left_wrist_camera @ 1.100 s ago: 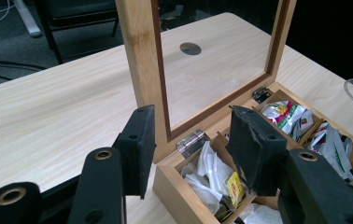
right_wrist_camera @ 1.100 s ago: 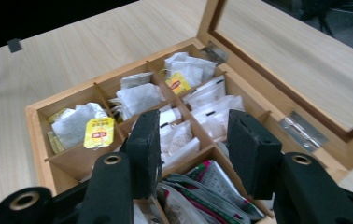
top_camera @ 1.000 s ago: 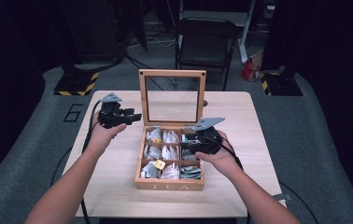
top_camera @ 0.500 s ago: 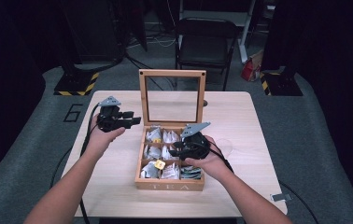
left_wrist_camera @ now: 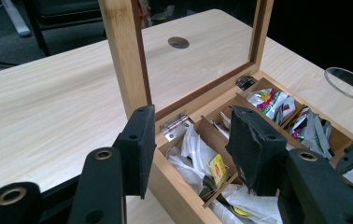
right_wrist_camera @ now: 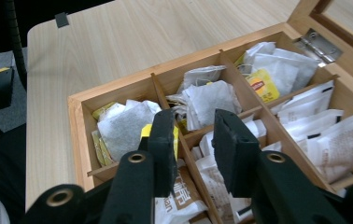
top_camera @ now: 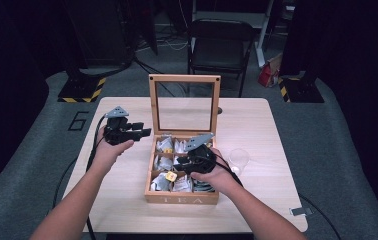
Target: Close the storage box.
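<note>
Wooden tea box (top_camera: 182,197) sits mid-tabletop (top_camera: 257,125), long axis running away from me, glass lid (top_camera: 184,102) upright at the far end, front reading "TEA". My right gripper (top_camera: 189,159) has dropped lower into the box since a second ago; its jaws have just been closing, apart over a yellow-tagged tea bag (right_wrist_camera: 123,128), nothing clamped. My left gripper (top_camera: 139,132) hovers just left of the box, jaws apart, empty.

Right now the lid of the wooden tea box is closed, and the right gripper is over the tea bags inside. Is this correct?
Not quite. The lid stands open and upright at the back of the tea box, as the high view shows. The right gripper is indeed over the tea bags.
</note>
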The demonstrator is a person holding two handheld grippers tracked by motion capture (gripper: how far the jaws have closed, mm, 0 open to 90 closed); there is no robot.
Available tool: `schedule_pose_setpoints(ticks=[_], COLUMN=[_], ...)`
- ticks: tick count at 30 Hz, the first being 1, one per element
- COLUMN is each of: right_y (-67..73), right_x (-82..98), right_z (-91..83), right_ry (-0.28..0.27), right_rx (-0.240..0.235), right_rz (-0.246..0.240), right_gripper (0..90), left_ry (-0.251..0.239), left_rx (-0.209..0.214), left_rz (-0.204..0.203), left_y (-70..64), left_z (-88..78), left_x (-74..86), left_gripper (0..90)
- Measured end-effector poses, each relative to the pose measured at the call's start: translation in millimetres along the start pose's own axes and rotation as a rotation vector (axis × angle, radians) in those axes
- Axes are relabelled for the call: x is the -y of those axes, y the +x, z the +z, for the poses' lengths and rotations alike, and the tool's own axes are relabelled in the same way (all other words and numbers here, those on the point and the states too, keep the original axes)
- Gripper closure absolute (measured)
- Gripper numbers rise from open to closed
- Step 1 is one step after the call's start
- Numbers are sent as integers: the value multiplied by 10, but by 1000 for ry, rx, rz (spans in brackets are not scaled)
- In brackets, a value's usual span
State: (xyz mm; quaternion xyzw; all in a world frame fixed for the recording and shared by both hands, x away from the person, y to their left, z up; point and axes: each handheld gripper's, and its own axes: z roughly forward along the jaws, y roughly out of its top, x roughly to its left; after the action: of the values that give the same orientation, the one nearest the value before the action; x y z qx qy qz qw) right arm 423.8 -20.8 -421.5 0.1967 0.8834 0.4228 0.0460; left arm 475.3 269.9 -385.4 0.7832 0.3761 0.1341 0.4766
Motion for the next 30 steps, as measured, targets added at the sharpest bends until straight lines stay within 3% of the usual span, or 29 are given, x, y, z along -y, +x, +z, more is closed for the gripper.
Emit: schedule_pose_setpoints(ticks=[10, 19, 30], right_y=[75, 109, 157], right_x=[-35, -55, -91], right_z=[137, 211, 355], right_ry=[19, 22, 46], right_rx=[-30, -39, -45], right_rz=[-34, -20, -48], right_gripper=[746, 764, 778], left_ry=[6, -2, 1], left_rx=[-2, 3, 1], left_rz=[-1, -4, -7], left_y=[-13, -25, -13], left_z=[-13, -40, -39], left_x=[55, 75, 76], left_gripper=[513, 513, 514])
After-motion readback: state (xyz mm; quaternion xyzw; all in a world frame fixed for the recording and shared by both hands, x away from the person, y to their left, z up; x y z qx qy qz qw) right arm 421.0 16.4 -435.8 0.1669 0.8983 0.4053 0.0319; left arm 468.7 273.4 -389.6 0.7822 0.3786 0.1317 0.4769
